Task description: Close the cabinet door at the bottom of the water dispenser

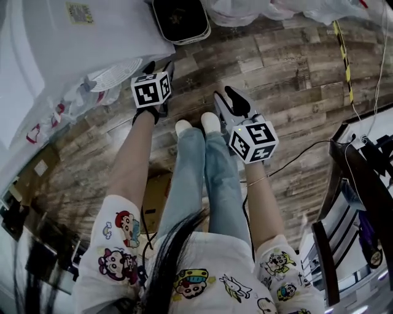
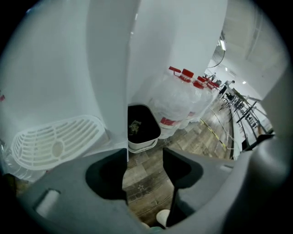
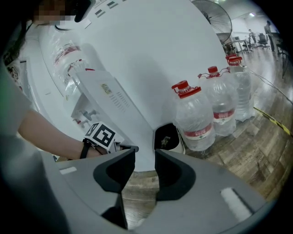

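The white water dispenser (image 1: 92, 34) stands at the upper left of the head view; its lower panel (image 2: 107, 91) ends in a vertical edge. I cannot tell how the cabinet door stands. My left gripper (image 1: 158, 66) is open and points down by that panel's bottom corner, with only floor between its jaws (image 2: 144, 157). To the right and lower in the head view, my right gripper (image 1: 226, 95) is open and holds nothing. In the right gripper view (image 3: 145, 157) it faces the dispenser's labelled side (image 3: 107, 91), with the left gripper's marker cube (image 3: 103, 135) just left of it.
A white slotted drip tray (image 1: 113, 73) in plastic wrap sits at the dispenser's foot. A black bin (image 1: 180, 18) and several red-capped water bottles (image 3: 194, 119) stand beyond on the wood floor (image 1: 288, 67). The person's feet (image 1: 196, 126) are below the grippers. A cable (image 1: 295, 156) and metal racks (image 1: 353, 208) lie right.
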`<state>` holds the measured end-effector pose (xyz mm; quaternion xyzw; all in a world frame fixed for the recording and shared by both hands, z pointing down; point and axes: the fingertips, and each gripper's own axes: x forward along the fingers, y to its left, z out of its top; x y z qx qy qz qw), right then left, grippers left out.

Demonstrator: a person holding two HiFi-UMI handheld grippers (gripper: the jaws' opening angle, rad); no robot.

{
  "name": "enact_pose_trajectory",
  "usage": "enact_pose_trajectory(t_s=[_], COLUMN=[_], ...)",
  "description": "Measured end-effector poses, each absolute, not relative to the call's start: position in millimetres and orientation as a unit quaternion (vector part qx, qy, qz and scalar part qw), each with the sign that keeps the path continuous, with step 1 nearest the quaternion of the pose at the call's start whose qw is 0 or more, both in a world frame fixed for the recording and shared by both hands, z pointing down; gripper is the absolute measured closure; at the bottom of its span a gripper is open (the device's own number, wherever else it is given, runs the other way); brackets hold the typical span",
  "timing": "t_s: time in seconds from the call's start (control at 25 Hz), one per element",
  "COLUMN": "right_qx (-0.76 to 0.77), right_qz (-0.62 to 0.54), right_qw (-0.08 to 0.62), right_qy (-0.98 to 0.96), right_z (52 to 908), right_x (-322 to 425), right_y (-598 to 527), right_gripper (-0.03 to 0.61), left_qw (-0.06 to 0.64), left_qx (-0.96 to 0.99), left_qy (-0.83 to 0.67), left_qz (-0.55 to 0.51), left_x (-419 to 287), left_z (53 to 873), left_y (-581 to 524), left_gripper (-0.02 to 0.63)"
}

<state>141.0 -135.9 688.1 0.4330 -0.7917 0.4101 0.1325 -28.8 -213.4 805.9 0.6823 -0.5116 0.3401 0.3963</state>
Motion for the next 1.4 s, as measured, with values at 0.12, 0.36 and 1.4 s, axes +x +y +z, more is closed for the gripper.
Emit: enact_pose_trajectory(t_s=[0.12,0.36,1.4], right_qx=[0.431,0.436,0.425], right_qz=[0.393,0.360,0.190], right_qw=[0.136,0.131,0.066], right_qy=[-0.801,-0.814,-0.883], right_z=[665.1,611.7,319.4], right_x=[141.9,144.5,111.7], right_y=[-140.8,-148.7,-90.4], right_gripper=[0.434,0.434,0.443], left_qw=[0.399,0.393,0.252], left_qx=[0.691,0.718,0.837], left_qy=[-0.512,-0.501,-0.474], left_qz=[0.320,0.282,0.109], left_x=[-22.4,-3.2,-14.8], left_z=[781.2,721.8,380.4], left_y=[-212.3,-206.9,-112.0], left_gripper=[0.370,0.370,0.397])
